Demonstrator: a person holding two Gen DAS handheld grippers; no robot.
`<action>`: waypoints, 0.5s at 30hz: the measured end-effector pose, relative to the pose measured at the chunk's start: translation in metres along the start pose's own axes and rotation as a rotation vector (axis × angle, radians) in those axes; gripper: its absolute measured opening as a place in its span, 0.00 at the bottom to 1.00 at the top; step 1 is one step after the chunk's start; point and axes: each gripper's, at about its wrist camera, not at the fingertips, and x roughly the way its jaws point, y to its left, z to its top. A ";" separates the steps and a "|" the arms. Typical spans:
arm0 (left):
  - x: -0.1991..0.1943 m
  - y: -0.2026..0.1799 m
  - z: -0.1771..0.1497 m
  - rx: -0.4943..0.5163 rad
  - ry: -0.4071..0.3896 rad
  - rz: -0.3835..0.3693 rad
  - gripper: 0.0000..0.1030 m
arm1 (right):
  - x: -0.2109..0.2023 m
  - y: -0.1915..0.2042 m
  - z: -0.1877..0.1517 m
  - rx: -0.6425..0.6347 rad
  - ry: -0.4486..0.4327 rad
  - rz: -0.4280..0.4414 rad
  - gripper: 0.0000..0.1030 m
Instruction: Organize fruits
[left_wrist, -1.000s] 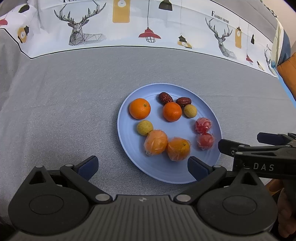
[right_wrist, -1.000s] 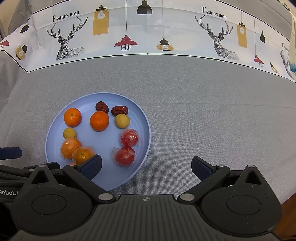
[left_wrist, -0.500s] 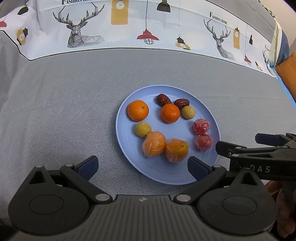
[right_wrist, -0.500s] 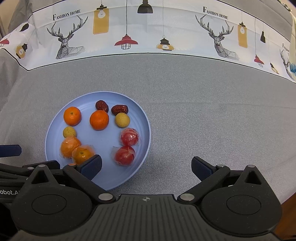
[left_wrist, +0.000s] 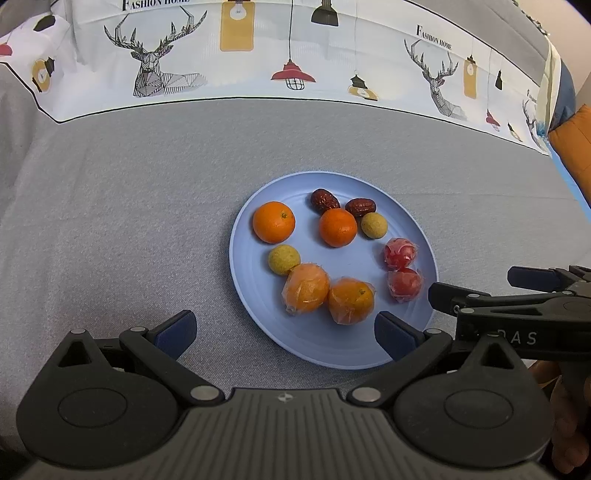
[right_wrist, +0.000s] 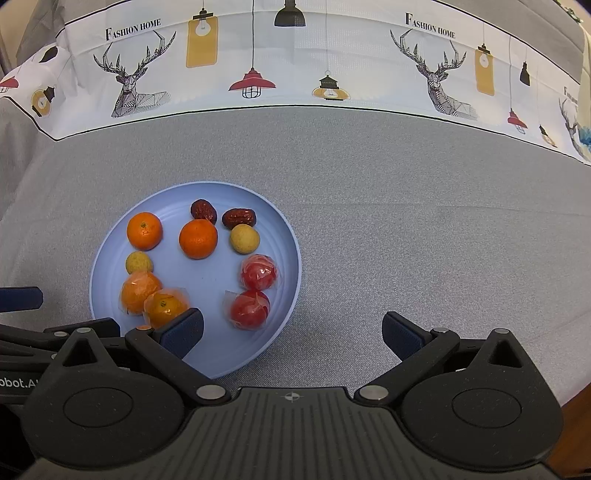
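Blue plate (left_wrist: 255, 295), centre-right of left wrist view, holding bare and wrapped oranges, dates, longans, wrapped red fruits; left gripper (left_wrist: 284, 332) and right gripper (right_wrist: 291, 332) spread wide, empty; only slight camera drift since a second ago, fruits unmoved, sorting stage indeterminate

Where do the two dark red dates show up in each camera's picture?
Left wrist view: dates at the blue plate's far edge, right of centre.
Right wrist view: dates at the plate's far edge, left of centre.
Shared landmark: the unwrapped orange just in front of them.
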 end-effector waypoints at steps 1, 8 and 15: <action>0.000 0.000 0.000 0.000 -0.002 -0.004 0.99 | 0.000 0.000 0.000 -0.001 0.000 0.000 0.99; -0.003 0.000 0.002 -0.001 -0.019 -0.019 0.99 | -0.002 -0.001 0.001 0.008 -0.006 0.005 0.99; -0.006 -0.001 0.005 -0.002 -0.045 -0.040 0.99 | -0.009 -0.005 0.004 0.025 -0.054 0.015 0.99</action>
